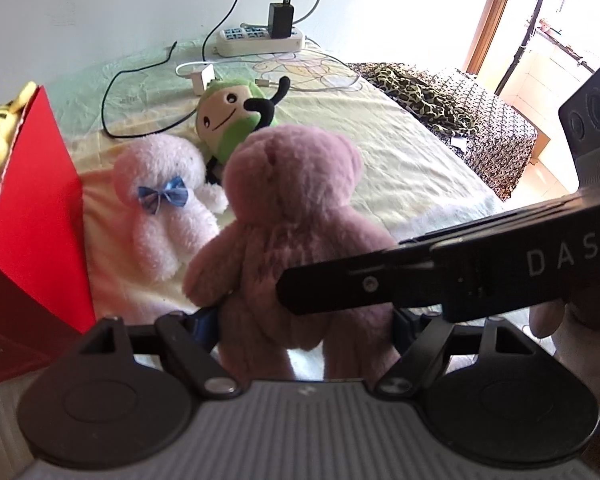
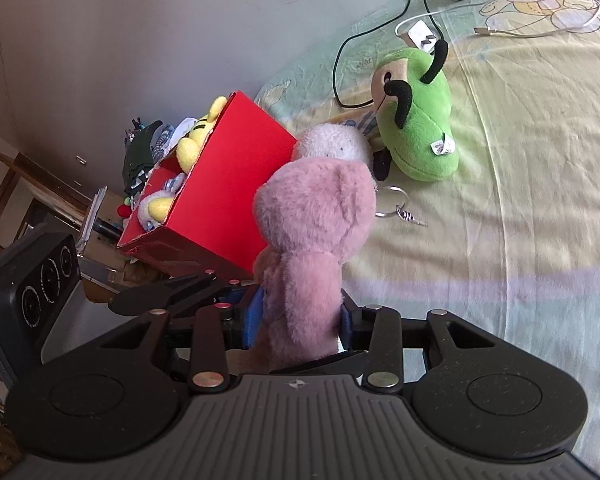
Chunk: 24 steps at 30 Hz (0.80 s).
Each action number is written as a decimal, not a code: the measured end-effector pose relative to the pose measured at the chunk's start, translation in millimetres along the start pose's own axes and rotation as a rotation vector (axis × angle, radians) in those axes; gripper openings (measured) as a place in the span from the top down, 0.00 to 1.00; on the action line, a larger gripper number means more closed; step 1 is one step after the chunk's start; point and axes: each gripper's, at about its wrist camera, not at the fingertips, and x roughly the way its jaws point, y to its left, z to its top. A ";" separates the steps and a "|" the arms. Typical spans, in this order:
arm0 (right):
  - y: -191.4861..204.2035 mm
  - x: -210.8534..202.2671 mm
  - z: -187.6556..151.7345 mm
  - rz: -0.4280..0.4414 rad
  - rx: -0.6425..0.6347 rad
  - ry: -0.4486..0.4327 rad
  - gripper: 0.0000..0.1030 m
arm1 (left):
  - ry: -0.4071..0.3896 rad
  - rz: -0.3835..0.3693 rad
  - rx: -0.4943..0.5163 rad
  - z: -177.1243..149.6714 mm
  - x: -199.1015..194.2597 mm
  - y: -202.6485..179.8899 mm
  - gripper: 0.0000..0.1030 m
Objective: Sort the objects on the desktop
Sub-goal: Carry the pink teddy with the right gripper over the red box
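We are pinching the pink plush bear (image 1: 292, 216) low on its body with both sets of jaws at once: the left gripper (image 1: 304, 320) is pressing in from its two sides, and the right gripper (image 2: 300, 320) is squeezing it too. The bear is standing at frame centre, above the bed (image 1: 400, 168). The red box (image 1: 32, 208), already holding yellow plush toys (image 2: 194, 140), is sitting at the left. We judge one grip should let go before lifting toward the box, keeping clear of the white plush (image 1: 160, 200).

Pink bear (image 1: 292, 232) lower legs hidden behind gripper body — red box (image 1: 32, 216) cut off at left edge.
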 end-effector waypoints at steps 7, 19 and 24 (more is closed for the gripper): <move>18.1 -2.1 -11.0 0.006 0.012 -0.065 0.60 | -0.026 -0.018 0.039 -6.3 -24.4 16.5 0.24; 96.3 16.7 -34.2 -0.017 -0.007 -0.177 0.60 | -0.134 -0.089 0.082 -26.2 -97.1 80.7 0.24; 135.3 24.9 -39.6 -0.042 -0.051 -0.233 0.60 | -0.188 -0.116 0.101 -33.0 -122.1 105.6 0.24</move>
